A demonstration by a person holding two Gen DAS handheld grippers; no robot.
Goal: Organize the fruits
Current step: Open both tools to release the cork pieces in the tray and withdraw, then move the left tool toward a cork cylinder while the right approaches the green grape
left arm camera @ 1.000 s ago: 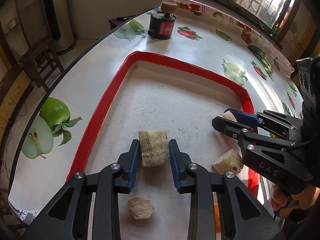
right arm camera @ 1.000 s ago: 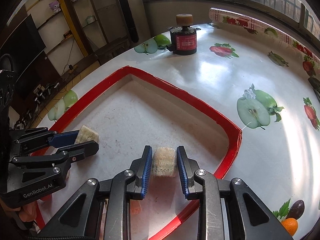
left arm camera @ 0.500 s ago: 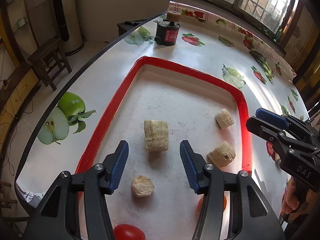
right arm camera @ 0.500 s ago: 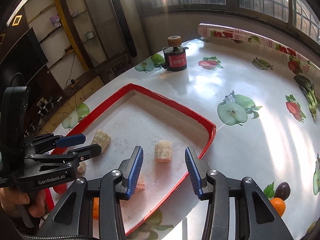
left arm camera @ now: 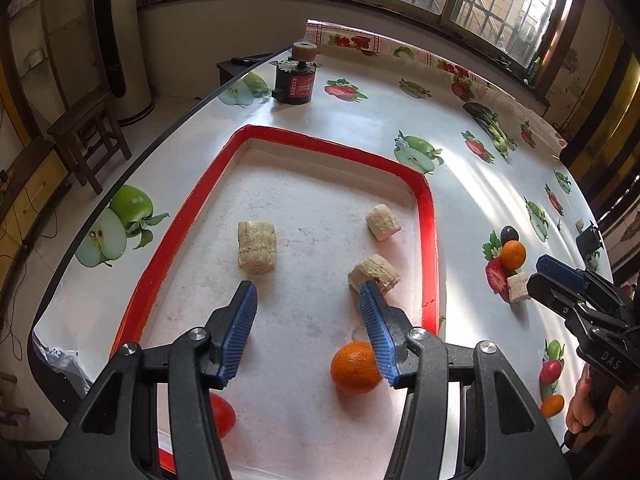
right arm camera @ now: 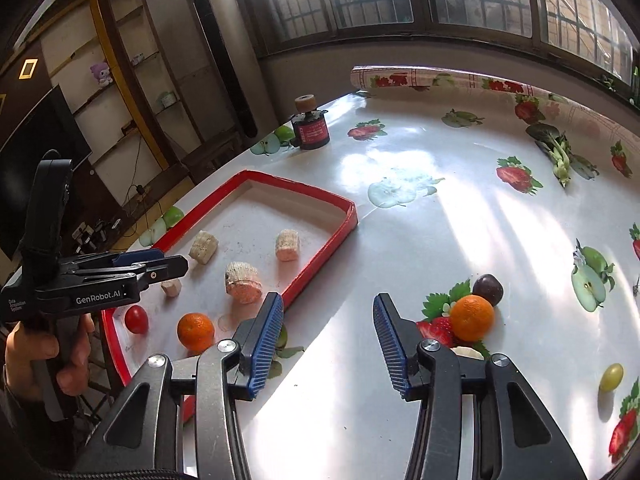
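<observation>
Left tongs (left arm camera: pixel 308 332): spread wide, holding nothing, hanging over the near part of the tray; seen from the side in the right view (right arm camera: pixel 160 266), where the blue tips reach over the tray's left part.
Right tongs (right arm camera: pixel 326 340): spread wide, holding nothing, over bare counter just right of the tray; its tips show at the right edge of the left view (left arm camera: pixel 556 280).
Tray (left arm camera: pixel 427 216): red rim, pale floor, lying on the counter's left part.
Beige chunks in tray: one big chunk (left arm camera: pixel 256 246) just beyond the left tongs' left finger; a second chunk (left arm camera: pixel 374 274) touching the tip of the right finger in the picture; a third chunk (left arm camera: pixel 383 222) farther off, near the right rim; a small piece (right arm camera: pixel 171 287) shows under the left tongs in the right view.
Other fruit in tray: orange (left arm camera: pixel 354 367) at the near end, partly behind the right finger; tomato (left arm camera: pixel 222 416) at the near left.
Fruit on counter: second orange (right arm camera: pixel 472 317) right of the right tongs, touching a dark plum (right arm camera: pixel 488 289) behind it; a beige piece (left arm camera: pixel 518 287) near them; a green grape (right arm camera: pixel 611 376) farther right.
Counter (right arm camera: pixel 400 216): glossy white cloth printed with apples and strawberries.
Far left: black canister (right arm camera: pixel 310 128) with a red label.
</observation>
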